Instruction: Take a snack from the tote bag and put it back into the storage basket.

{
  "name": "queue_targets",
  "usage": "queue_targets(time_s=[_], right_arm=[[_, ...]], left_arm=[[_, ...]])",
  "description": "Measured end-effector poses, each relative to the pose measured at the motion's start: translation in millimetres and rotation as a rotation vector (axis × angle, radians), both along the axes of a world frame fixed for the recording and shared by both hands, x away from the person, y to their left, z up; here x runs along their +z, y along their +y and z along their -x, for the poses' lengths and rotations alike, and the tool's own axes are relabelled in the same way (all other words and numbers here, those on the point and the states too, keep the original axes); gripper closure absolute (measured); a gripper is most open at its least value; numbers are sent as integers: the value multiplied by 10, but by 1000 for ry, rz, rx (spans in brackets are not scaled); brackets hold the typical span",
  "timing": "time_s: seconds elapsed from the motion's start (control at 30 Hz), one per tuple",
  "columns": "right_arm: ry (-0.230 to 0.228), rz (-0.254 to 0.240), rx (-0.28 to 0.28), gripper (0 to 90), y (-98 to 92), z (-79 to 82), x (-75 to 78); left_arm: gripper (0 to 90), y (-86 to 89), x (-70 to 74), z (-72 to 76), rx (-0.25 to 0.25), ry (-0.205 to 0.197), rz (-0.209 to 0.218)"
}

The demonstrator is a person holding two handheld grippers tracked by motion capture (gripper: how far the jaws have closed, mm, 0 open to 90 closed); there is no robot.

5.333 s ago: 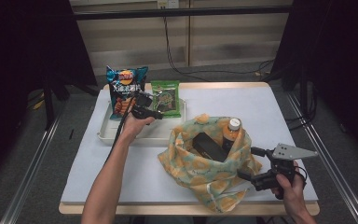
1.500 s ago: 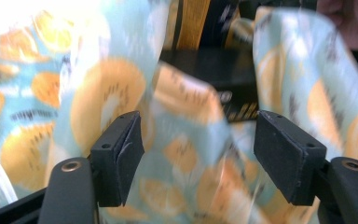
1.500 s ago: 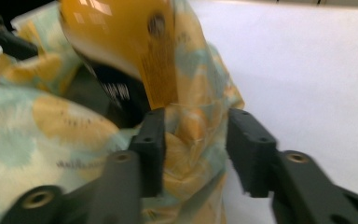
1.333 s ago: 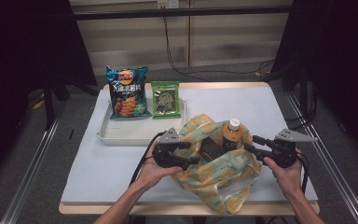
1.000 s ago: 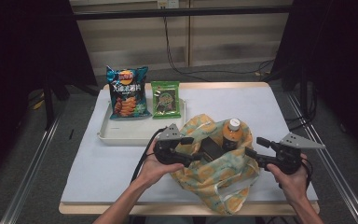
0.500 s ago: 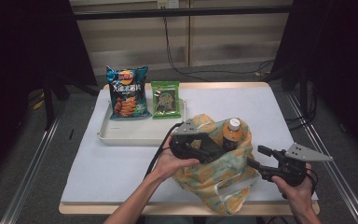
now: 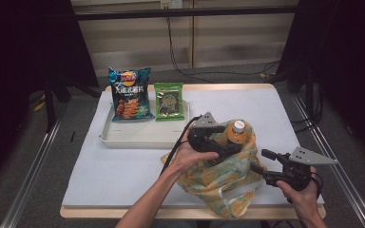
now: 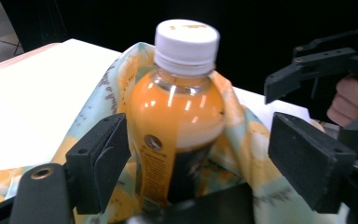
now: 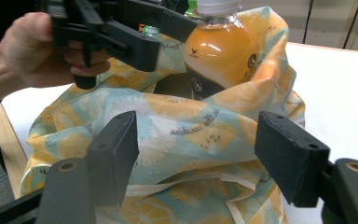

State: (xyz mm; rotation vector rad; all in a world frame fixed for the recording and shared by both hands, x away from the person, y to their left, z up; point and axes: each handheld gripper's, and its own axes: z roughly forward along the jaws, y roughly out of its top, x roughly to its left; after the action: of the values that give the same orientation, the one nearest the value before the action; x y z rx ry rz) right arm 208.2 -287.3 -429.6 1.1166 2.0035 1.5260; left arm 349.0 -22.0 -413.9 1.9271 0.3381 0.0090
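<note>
Bottle (image 8: 179, 121) upright in bag (image 9: 168, 135), cap up; left gripper (image 8: 198, 158), right gripper (image 9: 196, 154) spread.

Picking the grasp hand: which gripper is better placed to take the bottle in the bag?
Left, probably. The left gripper has open jaws on either side of the bottle, which stands upright in the bag. The right gripper, also open, faces the bag's cloth.

Overhead light falls evenly on my table (image 7: 123, 161); surroundings sit in deep darkness. The bottle (image 8: 177, 116) carries bright glare streaks. My near jaws appear soft, slightly blurred; shadows are faint.
</note>
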Motion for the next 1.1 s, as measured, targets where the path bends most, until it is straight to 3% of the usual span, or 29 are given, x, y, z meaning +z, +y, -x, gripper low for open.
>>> queue_targets(time_s=[0.23, 0.43, 0.77, 0.93, 1.1], right_arm=[[7, -1, -3, 291, -22, 0, -6], [6, -3, -4, 284, -30, -10, -11], [8, -2, -8, 271, -47, -8, -12], [8, 0, -5, 268, -43, -15, -14], [11, -3, -7, 267, -51, -10, -14]], left_arm=[[217, -127, -53, -86, -4, 3, -4], [209, -284, -140, -100, -10, -9, -50], [211, -396, -257, -143, 0, -7, -82], [318, -423, -284, -149, -12, -9, -82], [328, -403, -254, -151, -21, -6, -103]])
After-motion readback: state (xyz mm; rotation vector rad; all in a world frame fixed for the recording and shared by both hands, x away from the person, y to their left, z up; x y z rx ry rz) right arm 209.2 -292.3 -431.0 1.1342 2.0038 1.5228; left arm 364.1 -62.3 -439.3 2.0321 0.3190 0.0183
